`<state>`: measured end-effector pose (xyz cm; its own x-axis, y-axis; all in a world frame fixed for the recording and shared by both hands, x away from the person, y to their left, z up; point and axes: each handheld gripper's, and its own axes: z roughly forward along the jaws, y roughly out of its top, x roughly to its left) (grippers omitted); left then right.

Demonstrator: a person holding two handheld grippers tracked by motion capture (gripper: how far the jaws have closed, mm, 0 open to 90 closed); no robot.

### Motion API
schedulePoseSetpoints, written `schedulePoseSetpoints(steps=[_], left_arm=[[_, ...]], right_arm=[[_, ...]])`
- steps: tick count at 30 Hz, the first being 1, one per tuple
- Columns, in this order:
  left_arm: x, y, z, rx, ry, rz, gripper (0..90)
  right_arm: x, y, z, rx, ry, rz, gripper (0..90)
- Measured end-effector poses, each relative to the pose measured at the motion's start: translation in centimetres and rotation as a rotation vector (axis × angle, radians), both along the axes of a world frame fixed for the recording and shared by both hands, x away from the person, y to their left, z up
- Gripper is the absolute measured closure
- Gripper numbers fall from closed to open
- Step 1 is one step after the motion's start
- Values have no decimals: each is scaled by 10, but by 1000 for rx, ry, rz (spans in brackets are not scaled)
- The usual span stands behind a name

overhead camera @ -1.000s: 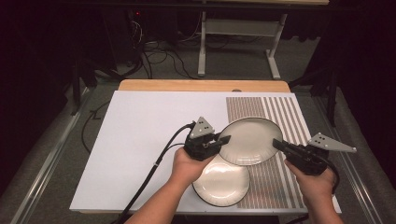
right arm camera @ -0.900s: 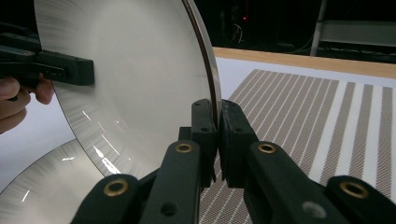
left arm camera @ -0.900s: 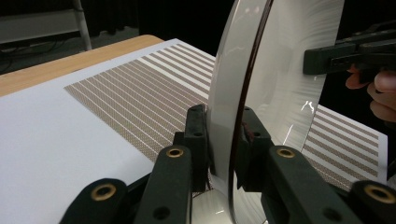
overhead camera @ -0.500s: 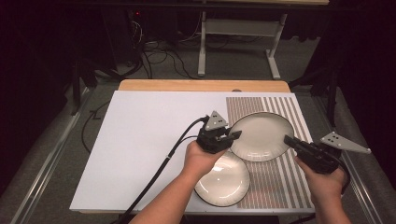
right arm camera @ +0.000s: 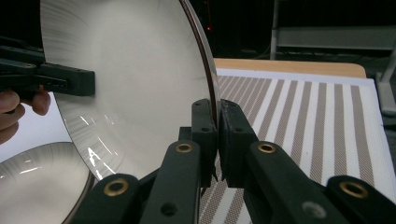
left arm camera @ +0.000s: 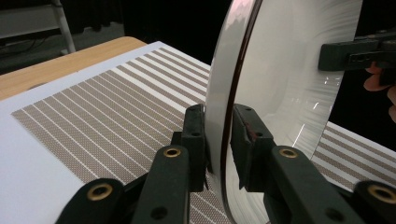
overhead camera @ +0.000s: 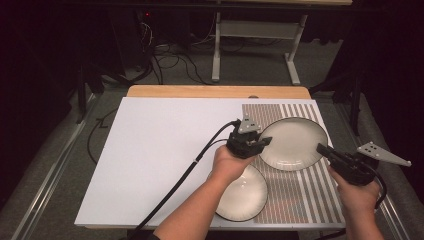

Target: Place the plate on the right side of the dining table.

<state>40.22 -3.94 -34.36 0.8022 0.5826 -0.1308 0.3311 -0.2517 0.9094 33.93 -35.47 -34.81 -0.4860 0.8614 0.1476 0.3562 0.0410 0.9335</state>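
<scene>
A cream plate with a dark rim (overhead camera: 292, 144) hangs above the striped mat, held from both sides. My left gripper (overhead camera: 262, 142) is shut on its left rim and my right gripper (overhead camera: 322, 149) on its right rim. In the left gripper view the plate (left arm camera: 280, 70) stands on edge between the closed jaws, with the right gripper (left arm camera: 355, 53) across it. The right gripper view has the plate (right arm camera: 140, 70) clamped at its rim and the left gripper (right arm camera: 60, 79) on the far side. A second plate (overhead camera: 245, 192) lies flat on the table under the left hand.
A brown-and-white striped mat (overhead camera: 310, 200) covers the right part of the white table cover (overhead camera: 160, 150). A wooden table edge (overhead camera: 215, 91) runs along the back. Beyond it are a metal stand (overhead camera: 255, 55) and floor cables.
The held plate and both grippers have shifted right and slightly away from the person. The left hand now reaches over the lower plate.
</scene>
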Motion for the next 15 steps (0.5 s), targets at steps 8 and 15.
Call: schedulePoseSetpoints(steps=[8, 15], left_arm=[[8, -13, -15, 14, 35, 6, 750], [11, -17, -23, 26, 50, -2, 746]], right_arm=[[3, -8, -12, -15, 42, -32, 876], [4, -12, -18, -34, 60, -30, 876]])
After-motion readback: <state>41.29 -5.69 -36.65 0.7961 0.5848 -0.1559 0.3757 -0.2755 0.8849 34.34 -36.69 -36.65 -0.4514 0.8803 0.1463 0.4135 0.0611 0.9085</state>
